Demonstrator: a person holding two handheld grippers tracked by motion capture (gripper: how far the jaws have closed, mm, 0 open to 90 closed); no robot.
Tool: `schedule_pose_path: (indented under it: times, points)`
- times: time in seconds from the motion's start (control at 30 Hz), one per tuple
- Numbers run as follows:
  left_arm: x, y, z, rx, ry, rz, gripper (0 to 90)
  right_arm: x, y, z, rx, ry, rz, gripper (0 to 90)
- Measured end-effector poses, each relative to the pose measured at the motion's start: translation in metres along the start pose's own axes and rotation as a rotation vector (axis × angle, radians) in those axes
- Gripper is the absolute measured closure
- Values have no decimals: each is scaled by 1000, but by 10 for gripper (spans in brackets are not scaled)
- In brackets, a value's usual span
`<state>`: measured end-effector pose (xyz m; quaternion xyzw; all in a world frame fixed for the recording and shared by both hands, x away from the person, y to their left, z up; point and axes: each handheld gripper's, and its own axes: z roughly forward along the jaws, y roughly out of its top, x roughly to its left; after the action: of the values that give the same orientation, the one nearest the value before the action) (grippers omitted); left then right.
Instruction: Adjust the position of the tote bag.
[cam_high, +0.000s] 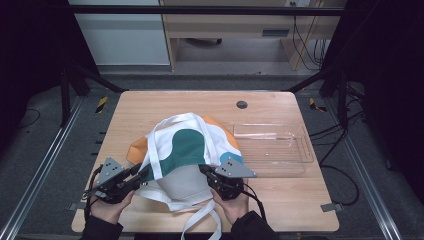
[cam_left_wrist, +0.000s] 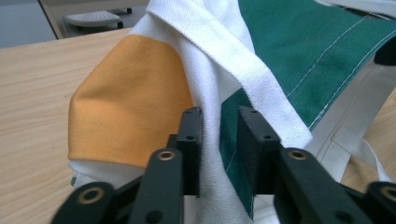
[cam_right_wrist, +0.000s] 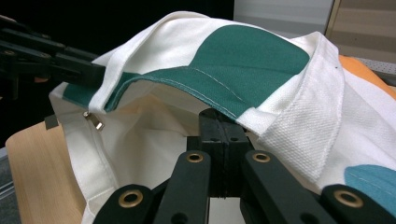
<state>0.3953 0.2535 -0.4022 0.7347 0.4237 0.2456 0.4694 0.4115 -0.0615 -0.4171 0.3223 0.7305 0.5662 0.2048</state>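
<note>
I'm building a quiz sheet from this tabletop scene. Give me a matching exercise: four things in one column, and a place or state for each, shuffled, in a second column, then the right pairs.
Things
1. tote bag
2. clear plastic tray
3. right gripper
4. left gripper

Places or states
A. jaws parted, with bag cloth between them
B. empty, on the table's right half
C. jaws pressed together at the bag's open rim
D. white with green and orange patches, mouth held open

Pairs: 1-D, 2-B, 3-C, 4-A
</note>
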Motion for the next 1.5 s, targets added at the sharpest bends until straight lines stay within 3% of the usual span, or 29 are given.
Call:
schedule_pose_path:
  times: [0.23,0.5,1.0,1.5]
  points:
    - [-6,9,-12,-64,6,20,545,0,0,1,10,0,1,900]
    - [-19,22,-12,-59,-23,67,434,-1,1,-1,13,-4,2,900]
    - [-41,45,11,-43,-61,111,390,-4,4,-4,6,-13,10,900]
    - [-56,40,21,-12,-75,154,368,-5,7,-5,-2,-10,13,900]
